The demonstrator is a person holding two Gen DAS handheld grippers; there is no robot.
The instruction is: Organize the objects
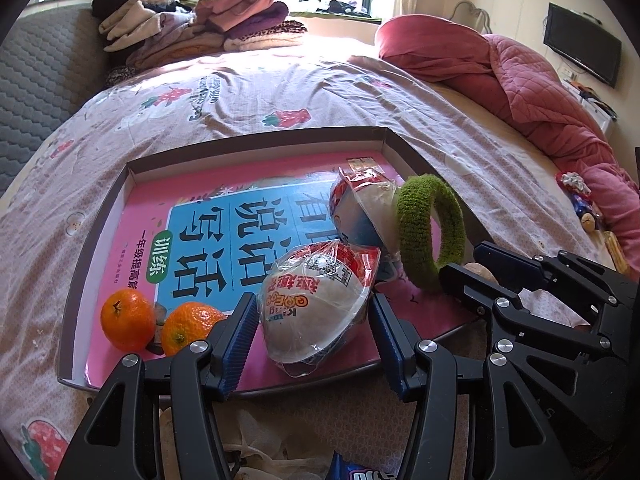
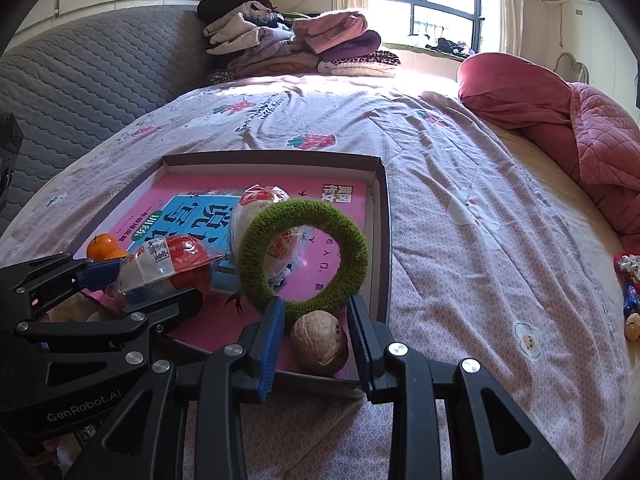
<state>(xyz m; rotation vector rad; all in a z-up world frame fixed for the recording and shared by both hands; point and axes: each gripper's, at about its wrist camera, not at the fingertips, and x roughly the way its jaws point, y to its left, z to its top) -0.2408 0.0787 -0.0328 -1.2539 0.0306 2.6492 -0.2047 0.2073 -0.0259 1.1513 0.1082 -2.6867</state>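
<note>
Our left gripper (image 1: pixel 312 332) stands open around a round plastic-wrapped white bun (image 1: pixel 316 312); whether the pads touch it we cannot tell. Our right gripper (image 2: pixel 316 340) is open too, a brown walnut (image 2: pixel 320 342) between its fingers, just under the fuzzy green ring (image 2: pixel 304 256). All lie in the shallow cardboard tray (image 1: pixel 256 140) on the bed, with two oranges (image 1: pixel 128 318) and a second wrapped bun (image 1: pixel 360 208). We judge the sorting mostly done; small items (image 2: pixel 632 296) remain out on the bedspread. Only the right view shows the walnut whole.

Glossy crinkled plastic wraps the bun (image 1: pixel 310 312), the green ring (image 2: pixel 304 256) is fuzzy knit, the walnut (image 2: pixel 319 342) rough-shelled.
</note>
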